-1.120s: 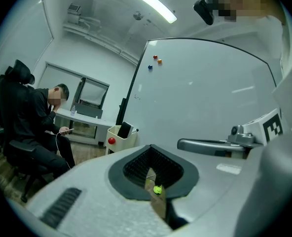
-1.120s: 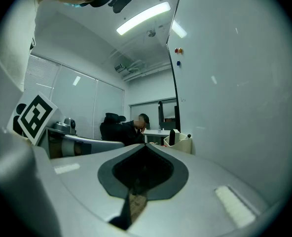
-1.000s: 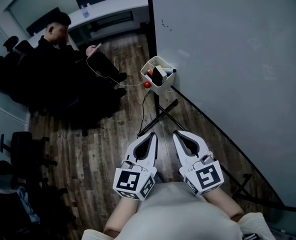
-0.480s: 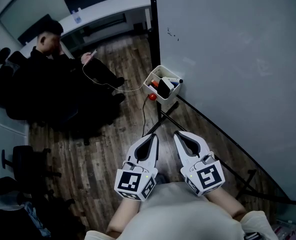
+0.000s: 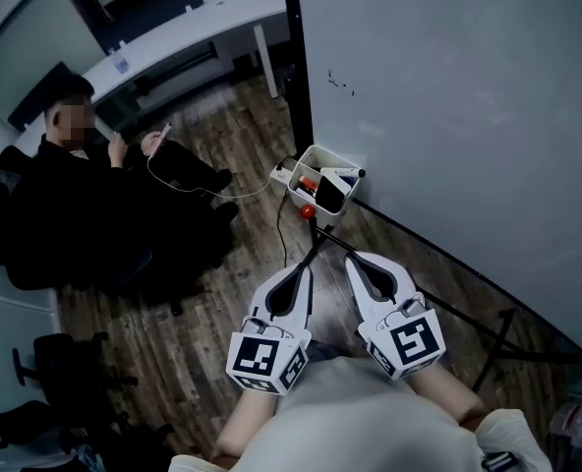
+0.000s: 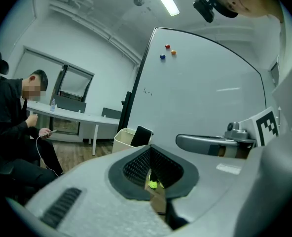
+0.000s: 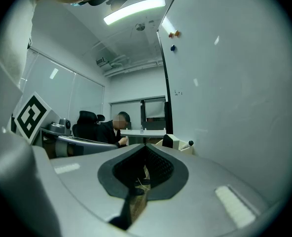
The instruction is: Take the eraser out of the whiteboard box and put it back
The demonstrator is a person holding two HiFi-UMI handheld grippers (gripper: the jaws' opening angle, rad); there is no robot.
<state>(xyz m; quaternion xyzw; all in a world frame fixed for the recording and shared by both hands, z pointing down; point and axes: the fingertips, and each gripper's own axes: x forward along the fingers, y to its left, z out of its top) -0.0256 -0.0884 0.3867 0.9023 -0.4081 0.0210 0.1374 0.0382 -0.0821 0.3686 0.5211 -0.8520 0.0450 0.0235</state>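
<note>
The white whiteboard box hangs at the whiteboard's lower left corner, with the black eraser standing upright in it beside some markers. Both grippers are held side by side in front of my body, well short of the box and pointing roughly level at it. My left gripper is shut with nothing in it, and so is my right gripper. The left gripper view shows its jaws closed, with the box and eraser beyond. In the right gripper view, past the closed gripper, the eraser pokes out of the box.
The whiteboard fills the right side; its black stand legs and a cable cross the wooden floor below the box. A person in black sits at left. A white desk stands at the back, and a red ball hangs under the box.
Both grippers have moved forward together towards the whiteboard. The box now sits lower in the head view, closer to the jaw tips. Both stay shut.
</note>
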